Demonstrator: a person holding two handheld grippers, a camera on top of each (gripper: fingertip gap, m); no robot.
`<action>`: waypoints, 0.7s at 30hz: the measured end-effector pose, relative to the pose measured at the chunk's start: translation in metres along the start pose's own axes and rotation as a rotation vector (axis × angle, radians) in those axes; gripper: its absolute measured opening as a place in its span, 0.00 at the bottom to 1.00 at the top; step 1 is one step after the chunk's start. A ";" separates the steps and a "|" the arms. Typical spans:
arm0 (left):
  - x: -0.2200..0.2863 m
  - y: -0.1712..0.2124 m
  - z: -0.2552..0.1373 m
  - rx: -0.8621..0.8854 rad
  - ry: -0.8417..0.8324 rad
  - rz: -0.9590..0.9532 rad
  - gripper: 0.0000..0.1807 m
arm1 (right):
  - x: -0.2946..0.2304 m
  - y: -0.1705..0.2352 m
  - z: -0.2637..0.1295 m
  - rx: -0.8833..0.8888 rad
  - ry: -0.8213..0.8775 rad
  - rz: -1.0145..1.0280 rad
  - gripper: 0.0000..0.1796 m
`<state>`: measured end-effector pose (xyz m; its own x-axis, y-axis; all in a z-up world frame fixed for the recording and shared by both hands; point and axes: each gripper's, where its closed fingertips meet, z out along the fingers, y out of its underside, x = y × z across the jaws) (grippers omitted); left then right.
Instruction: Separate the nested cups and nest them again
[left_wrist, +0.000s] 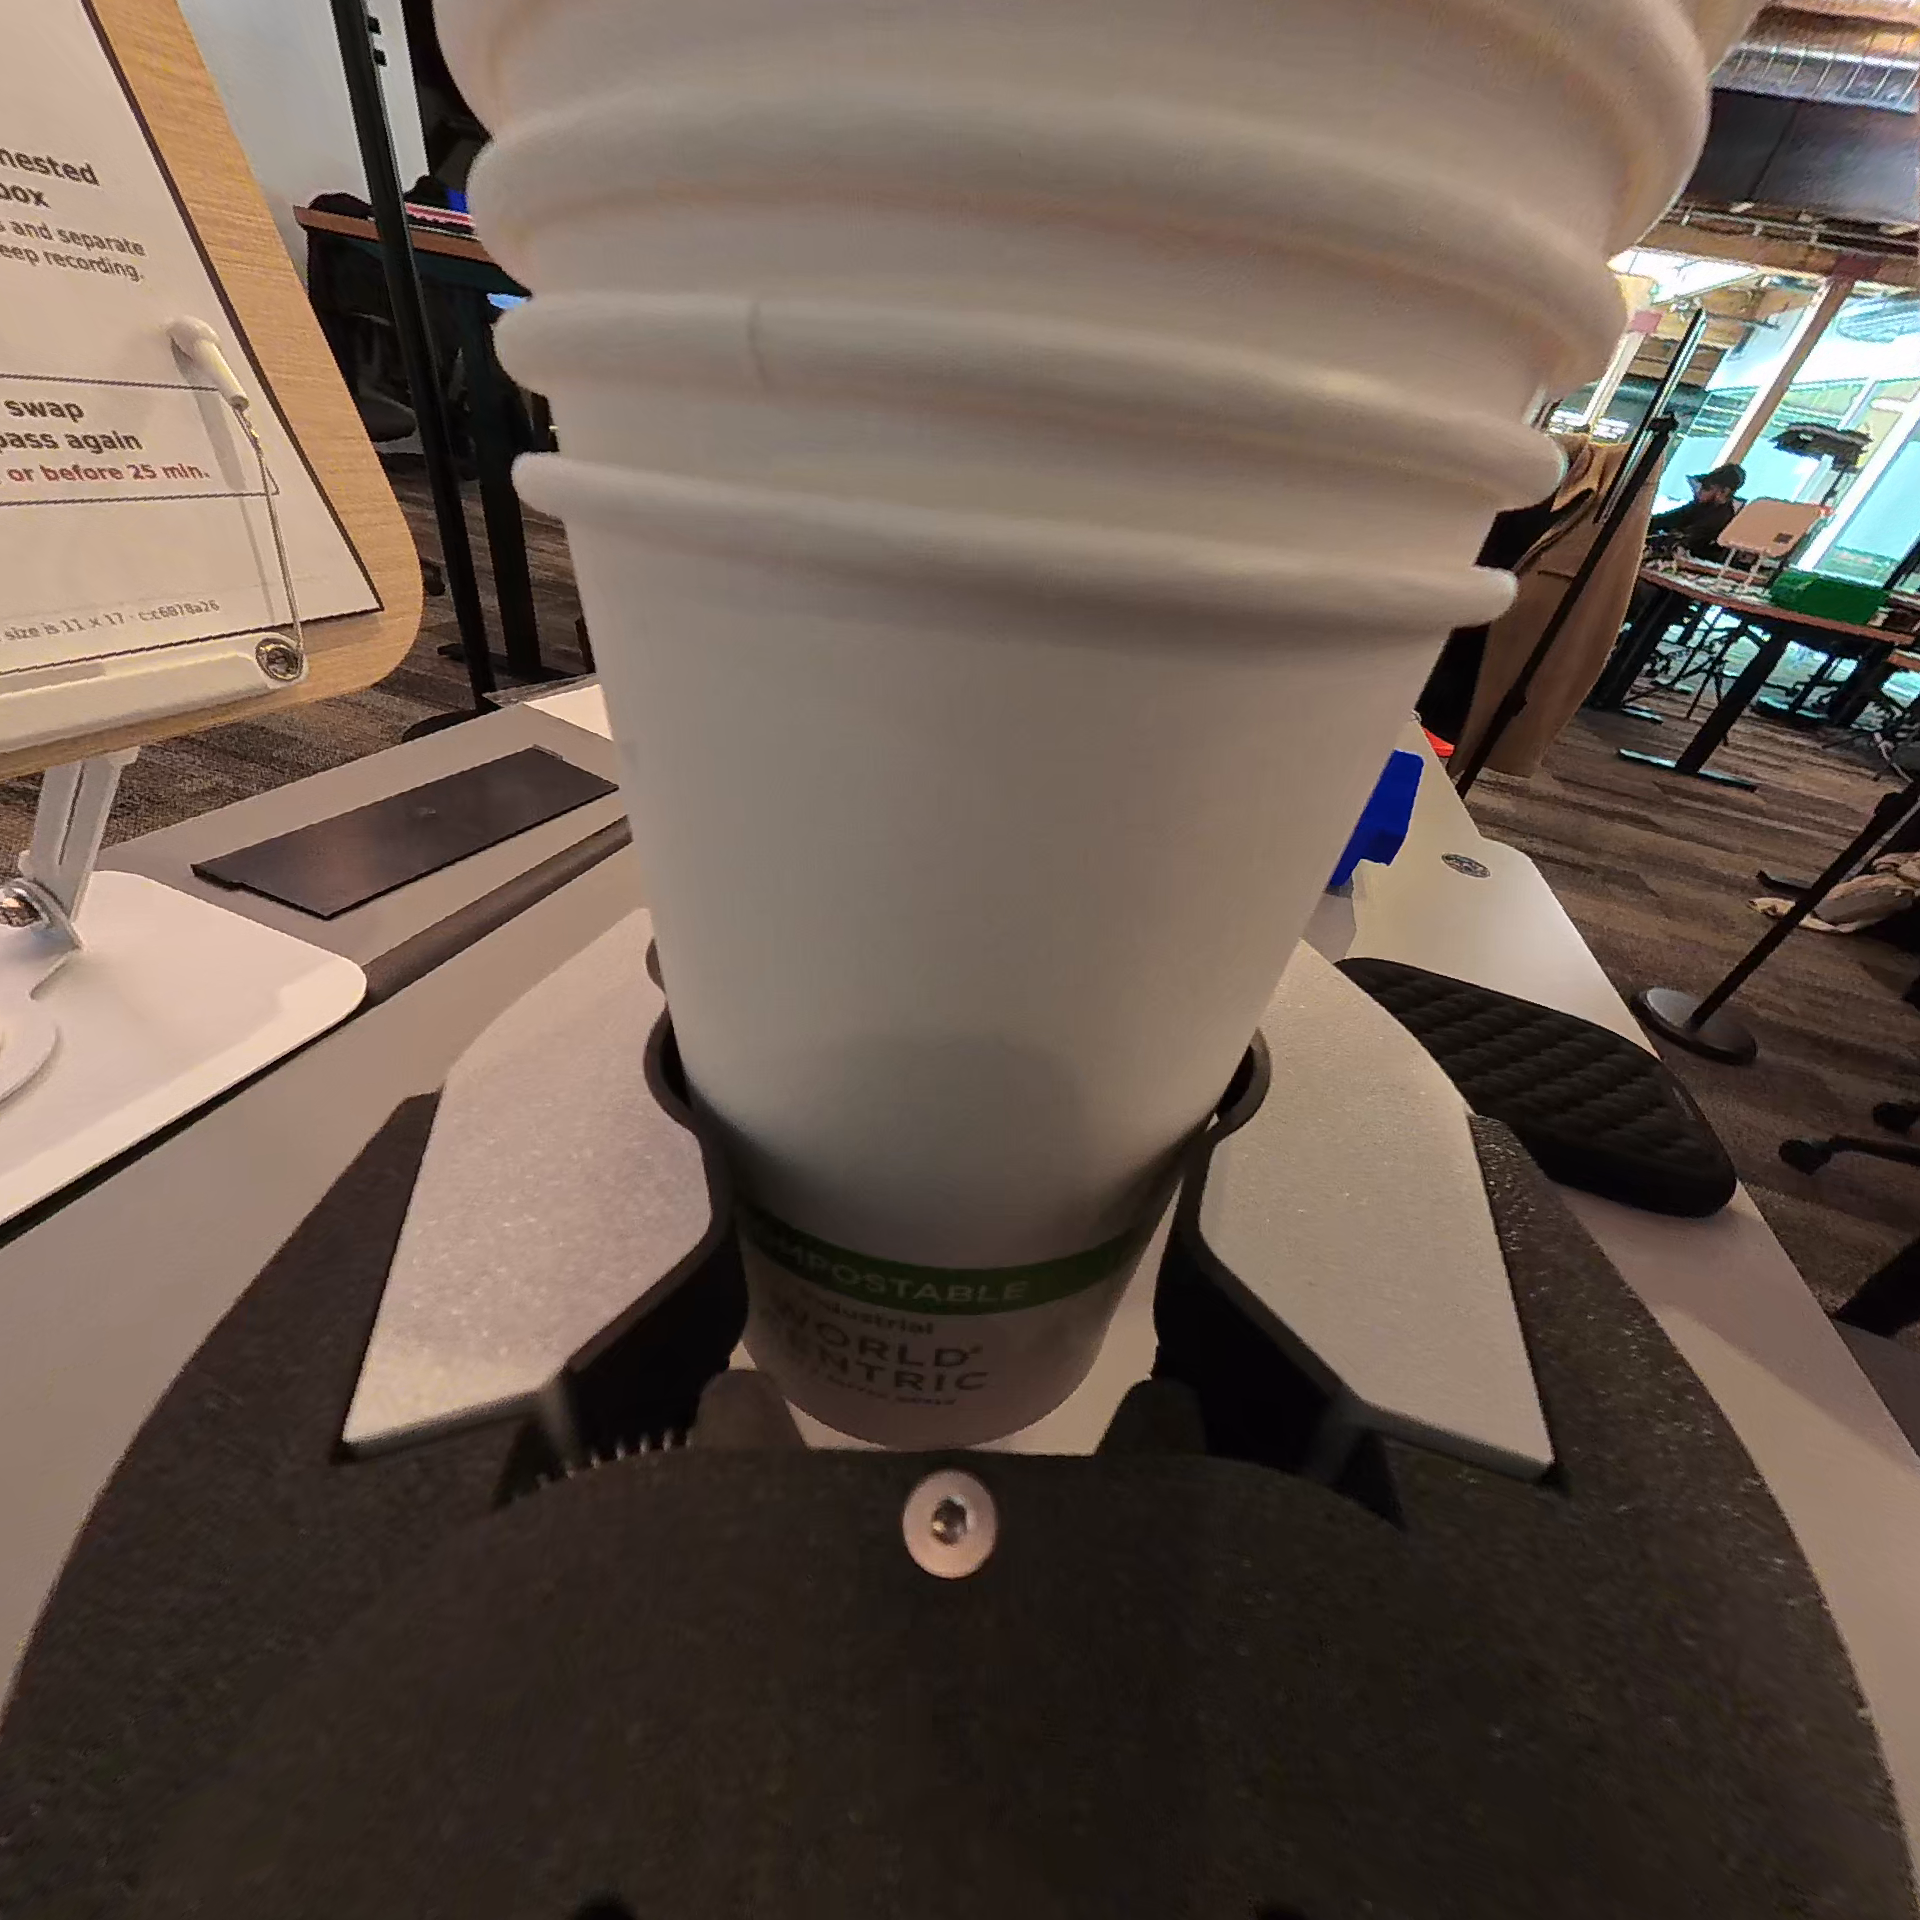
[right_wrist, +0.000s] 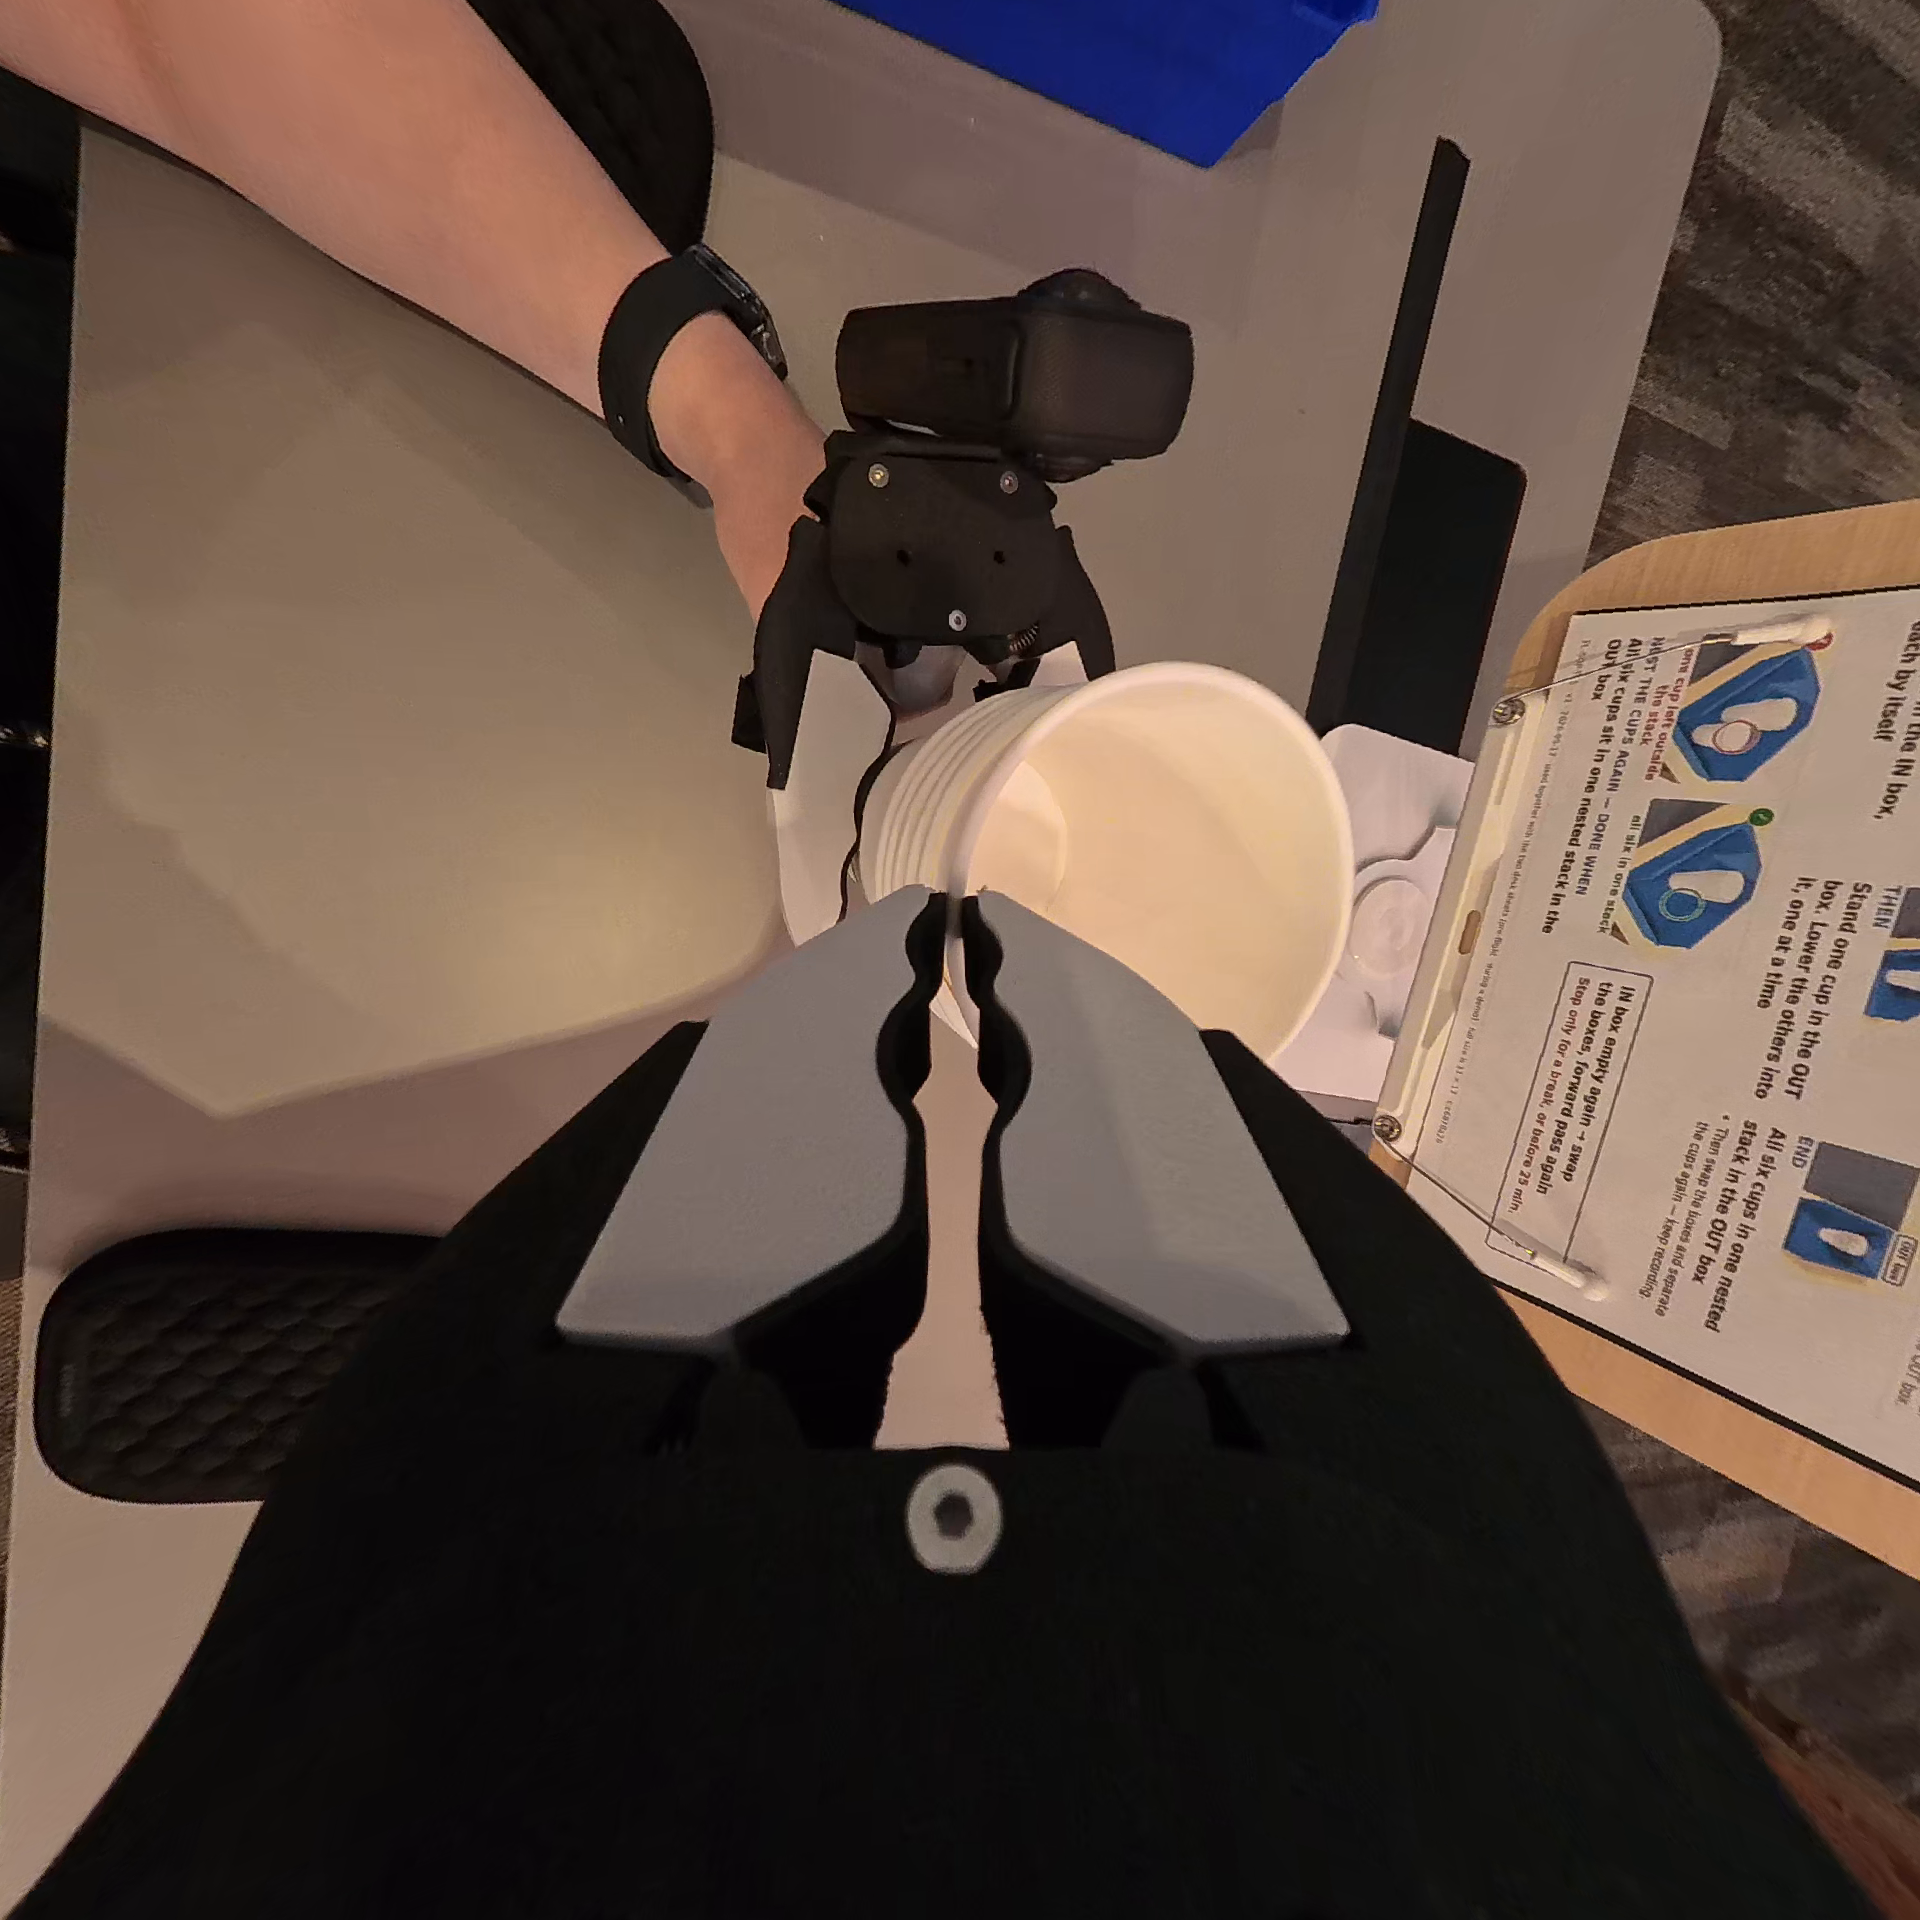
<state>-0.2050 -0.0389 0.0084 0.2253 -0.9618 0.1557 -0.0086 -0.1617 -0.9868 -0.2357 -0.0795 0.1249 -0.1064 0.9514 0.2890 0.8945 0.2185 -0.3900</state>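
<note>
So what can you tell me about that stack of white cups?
The stack of white cups looks like paper, several nested with rolled rims showing as rings. The bottom cup has a green band and printing near its base. The left tool grips that base. The right tool pinches the innermost cup's rim. The stack is held tilted above the table.
</note>
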 end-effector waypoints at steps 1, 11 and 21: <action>0.000 0.000 0.000 -0.001 0.002 -0.002 0.55 | 0.000 0.000 -0.002 0.002 0.004 0.000 0.01; 0.002 0.003 0.002 -0.009 0.012 -0.004 0.55 | 0.003 -0.005 -0.026 0.000 0.055 -0.009 0.02; 0.006 0.004 0.004 -0.014 0.023 -0.001 0.55 | 0.003 -0.007 -0.045 -0.003 0.095 -0.015 0.01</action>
<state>-0.2001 -0.0445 0.0050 0.2030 -0.9663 0.1581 -0.0215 -0.1658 -0.9859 -0.2229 -0.0880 0.1683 -0.0785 0.9232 0.3763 0.8943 0.2320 -0.3825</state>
